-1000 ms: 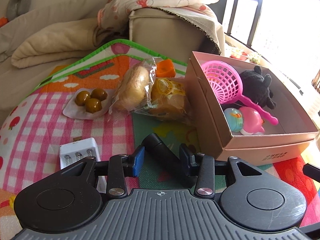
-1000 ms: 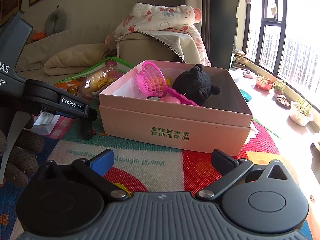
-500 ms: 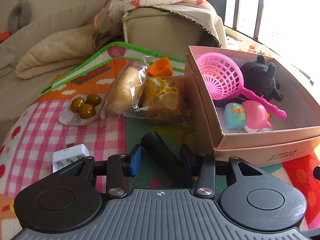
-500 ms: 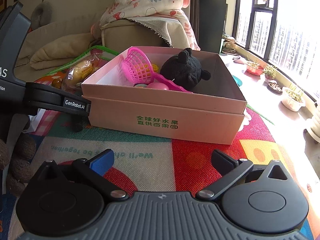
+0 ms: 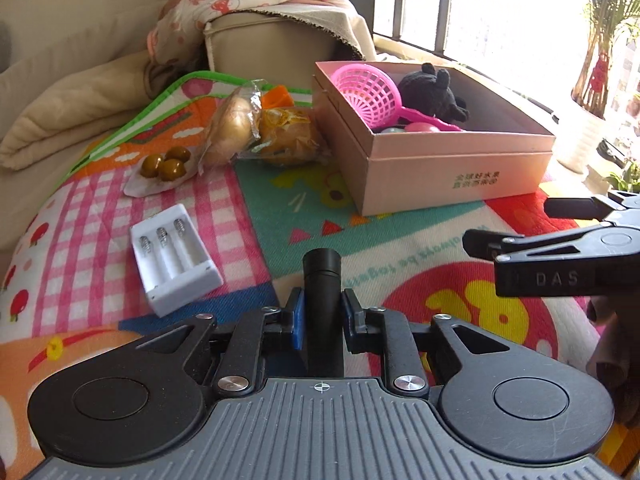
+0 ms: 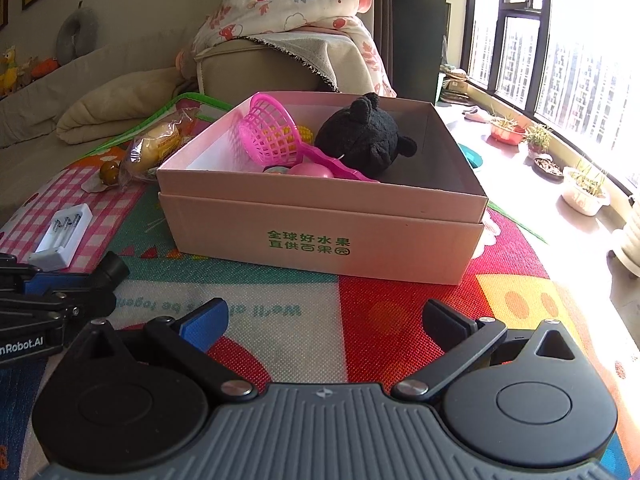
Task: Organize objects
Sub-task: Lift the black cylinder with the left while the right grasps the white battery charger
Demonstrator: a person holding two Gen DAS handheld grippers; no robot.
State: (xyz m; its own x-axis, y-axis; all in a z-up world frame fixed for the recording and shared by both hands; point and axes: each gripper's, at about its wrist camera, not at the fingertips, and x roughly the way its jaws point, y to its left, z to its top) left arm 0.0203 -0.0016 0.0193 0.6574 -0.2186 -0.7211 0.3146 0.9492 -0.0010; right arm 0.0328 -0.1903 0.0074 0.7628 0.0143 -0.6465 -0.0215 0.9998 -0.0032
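Observation:
A black cylinder [image 5: 322,276] stands between the pads of my left gripper [image 5: 323,312], whose jaws are closing and press on both its sides just above the colourful mat. The right wrist view shows the cylinder [image 6: 114,270] at the lower left. A pink cardboard box [image 5: 452,168] lies ahead to the right. It holds a pink plastic basket [image 5: 366,94], a black plush toy [image 5: 430,92] and small pink toys. My right gripper [image 6: 326,316] is open and empty, facing the box [image 6: 304,224] front; its fingers [image 5: 480,242] enter the left wrist view from the right.
A white battery holder [image 5: 174,256] lies on the pink checked patch to the left. Beyond it are brown round fruits on a dish [image 5: 164,164], bagged bread [image 5: 236,128] and an orange piece [image 5: 276,96]. A sofa with blankets [image 5: 248,4] stands behind; plant pots [image 6: 584,192] line the window sill.
My left gripper has pulled back from the box and its jaws have narrowed onto the black cylinder. In the right wrist view it has dropped to the lower left corner.

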